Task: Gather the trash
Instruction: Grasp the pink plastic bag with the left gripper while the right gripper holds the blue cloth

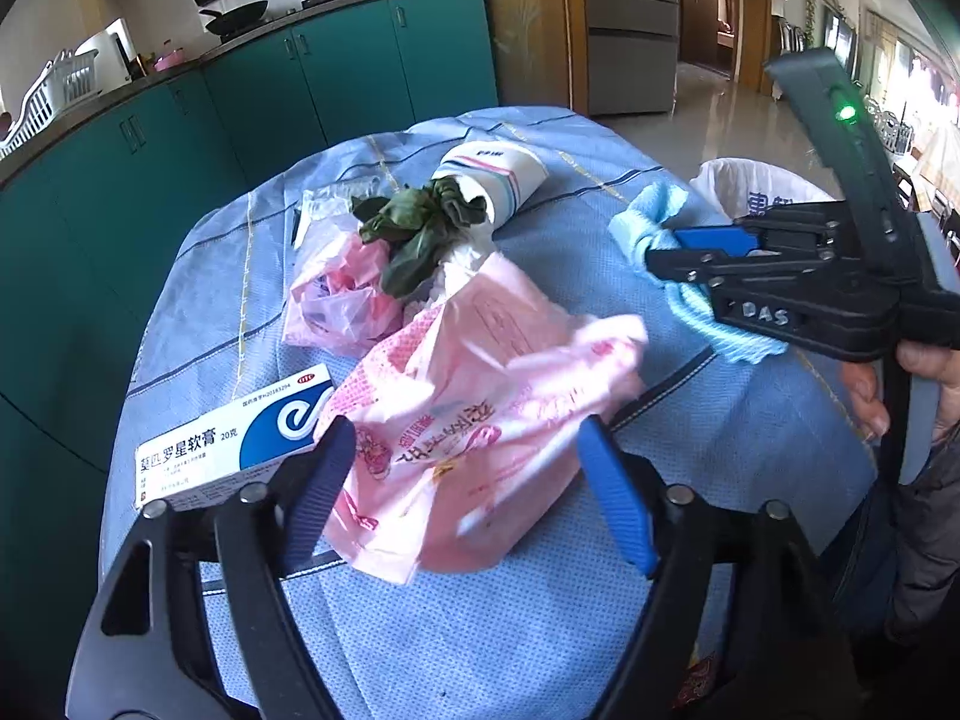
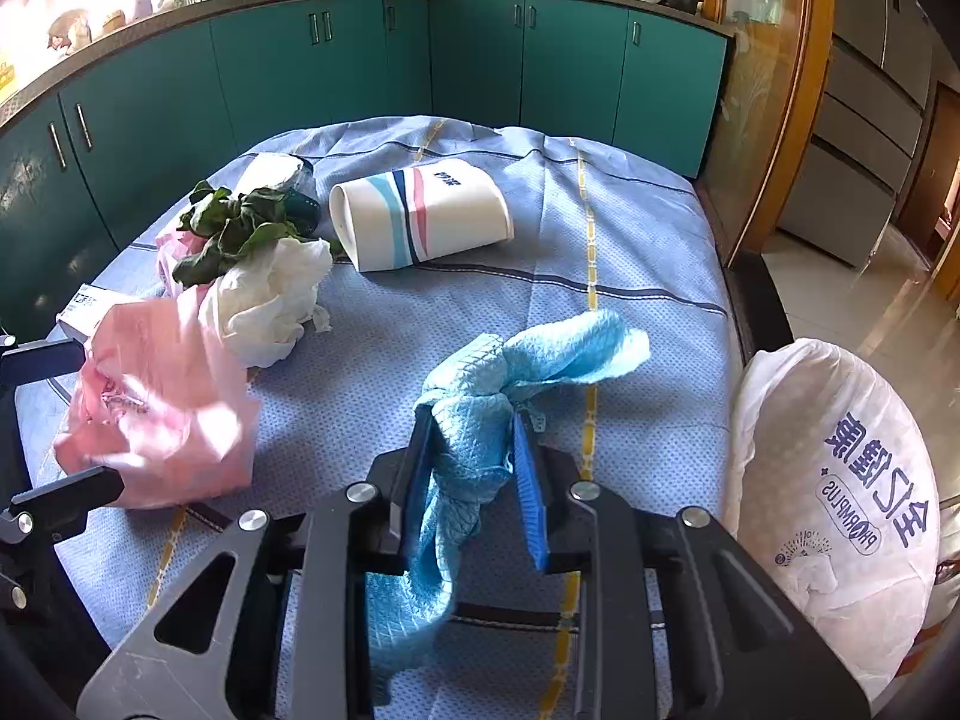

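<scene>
A pink plastic bag (image 1: 474,420) lies on the blue tablecloth (image 1: 540,630); my left gripper (image 1: 465,438) is open with its jaws on either side of the bag. The bag also shows in the right wrist view (image 2: 162,396). My right gripper (image 2: 471,426) is shut on a light blue cloth (image 2: 498,372) and holds it above the table; it also shows in the left wrist view (image 1: 660,246). Wilted green leaves (image 1: 414,222), a white crumpled paper (image 2: 270,294), a tipped paper cup (image 2: 420,216) and a medicine box (image 1: 234,432) lie further back.
A bin lined with a white bag (image 2: 840,492) stands beside the table's right edge. A second pink bag (image 1: 336,300) and clear plastic (image 1: 324,204) lie by the leaves. Green cabinets (image 2: 360,60) run behind the table.
</scene>
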The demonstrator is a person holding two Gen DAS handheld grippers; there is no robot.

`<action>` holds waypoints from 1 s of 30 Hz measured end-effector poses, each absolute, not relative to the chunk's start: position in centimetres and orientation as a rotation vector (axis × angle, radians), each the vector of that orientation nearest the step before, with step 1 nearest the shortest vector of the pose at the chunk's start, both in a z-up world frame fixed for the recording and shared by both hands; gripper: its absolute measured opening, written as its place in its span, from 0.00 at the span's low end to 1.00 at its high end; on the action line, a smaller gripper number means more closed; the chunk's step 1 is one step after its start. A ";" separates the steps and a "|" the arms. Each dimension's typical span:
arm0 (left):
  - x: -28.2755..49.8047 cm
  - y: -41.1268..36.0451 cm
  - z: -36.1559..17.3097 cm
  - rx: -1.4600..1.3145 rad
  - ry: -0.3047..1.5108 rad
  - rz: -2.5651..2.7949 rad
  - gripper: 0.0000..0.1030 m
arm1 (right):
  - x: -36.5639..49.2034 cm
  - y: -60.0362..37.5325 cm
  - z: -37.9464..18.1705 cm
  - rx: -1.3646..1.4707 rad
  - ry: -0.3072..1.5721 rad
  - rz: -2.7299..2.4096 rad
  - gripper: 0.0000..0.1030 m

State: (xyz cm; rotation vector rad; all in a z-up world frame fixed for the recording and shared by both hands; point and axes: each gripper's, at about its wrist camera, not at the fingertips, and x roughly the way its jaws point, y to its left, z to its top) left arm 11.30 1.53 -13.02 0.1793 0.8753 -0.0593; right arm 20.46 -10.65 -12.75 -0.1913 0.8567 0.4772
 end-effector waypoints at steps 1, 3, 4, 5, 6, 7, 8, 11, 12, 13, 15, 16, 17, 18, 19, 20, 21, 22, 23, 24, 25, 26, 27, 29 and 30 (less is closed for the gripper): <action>11.4 1.6 -13.1 0.172 0.879 -0.058 0.81 | 20.5 -10.7 -12.7 -0.188 0.857 0.476 0.27; 11.6 1.8 -13.3 0.147 0.886 -0.071 0.83 | 20.5 -10.9 -12.7 -0.180 0.857 0.474 0.27; 11.7 1.9 -13.4 0.141 0.886 -0.076 0.83 | 20.6 -10.9 -12.7 -0.179 0.858 0.474 0.27; 11.7 1.8 -13.4 0.140 0.886 -0.081 0.83 | 20.6 -10.9 -12.7 -0.177 0.860 0.473 0.27; 11.7 1.7 -13.4 0.142 0.884 -0.083 0.83 | 20.6 -11.0 -12.7 -0.176 0.861 0.472 0.27; 11.7 1.7 -13.4 0.146 0.883 -0.086 0.81 | 20.7 -10.9 -12.8 -0.176 0.861 0.472 0.27; 11.6 1.6 -13.4 0.147 0.884 -0.090 0.78 | 20.6 -10.9 -12.8 -0.179 0.859 0.471 0.27; 11.7 1.4 -13.6 0.146 0.896 -0.100 0.61 | 20.7 -10.8 -12.8 -0.183 0.858 0.466 0.31; 11.7 1.4 -13.6 0.149 0.897 -0.096 0.58 | 20.8 -10.7 -12.9 -0.185 0.859 0.457 0.39; 11.6 1.3 -13.6 0.155 0.895 -0.092 0.54 | 20.8 -10.7 -13.0 -0.189 0.858 0.447 0.42; 11.5 1.3 -13.6 0.157 0.895 -0.094 0.48 | 20.9 -10.7 -13.1 -0.194 0.856 0.439 0.45; 11.4 1.3 -13.5 0.156 0.895 -0.097 0.47 | 20.9 -10.6 -13.1 -0.194 0.855 0.439 0.45; 11.3 1.4 -13.4 0.158 0.894 -0.097 0.47 | 20.8 -10.6 -13.1 -0.198 0.851 0.437 0.45; 11.2 1.4 -13.3 0.161 0.892 -0.095 0.45 | 20.9 -10.5 -13.2 -0.203 0.852 0.436 0.44; 11.1 1.5 -13.2 0.165 0.889 -0.091 0.44 | 20.9 -10.4 -13.3 -0.205 0.855 0.437 0.42; 11.1 1.6 -13.1 0.165 0.888 -0.088 0.44 | 20.9 -10.3 -13.3 -0.202 0.862 0.453 0.32; 11.0 1.7 -13.0 0.163 0.887 -0.088 0.43 | 20.8 -10.2 -13.3 -0.200 0.865 0.469 0.26; 10.9 1.8 -12.9 0.161 0.886 -0.087 0.43 | 20.7 -10.0 -13.2 -0.206 0.860 0.469 0.26; 10.8 1.8 -12.8 0.161 0.884 -0.085 0.43 | 20.6 -9.9 -13.2 -0.218 0.852 0.467 0.26; 10.7 1.9 -12.7 0.160 0.881 -0.084 0.43 | 20.5 -9.8 -13.2 -0.220 0.852 0.470 0.26; 10.6 1.9 -12.5 0.161 0.879 -0.083 0.43 | 20.5 -9.8 -13.2 -0.221 0.851 0.471 0.26; 10.5 1.9 -12.4 0.161 0.877 -0.083 0.43 | 20.5 -9.9 -13.1 -0.221 0.850 0.470 0.26; 10.4 1.9 -12.4 0.163 0.875 -0.083 0.45 | 20.4 -10.0 -13.1 -0.220 0.848 0.467 0.26; 10.3 1.9 -12.3 0.166 0.873 -0.088 0.54 | 20.5 -10.6 -12.8 -0.212 0.845 0.451 0.26; 10.3 1.8 -12.3 0.168 0.870 -0.087 0.62 | 20.6 -11.0 -12.6 -0.201 0.844 0.443 0.26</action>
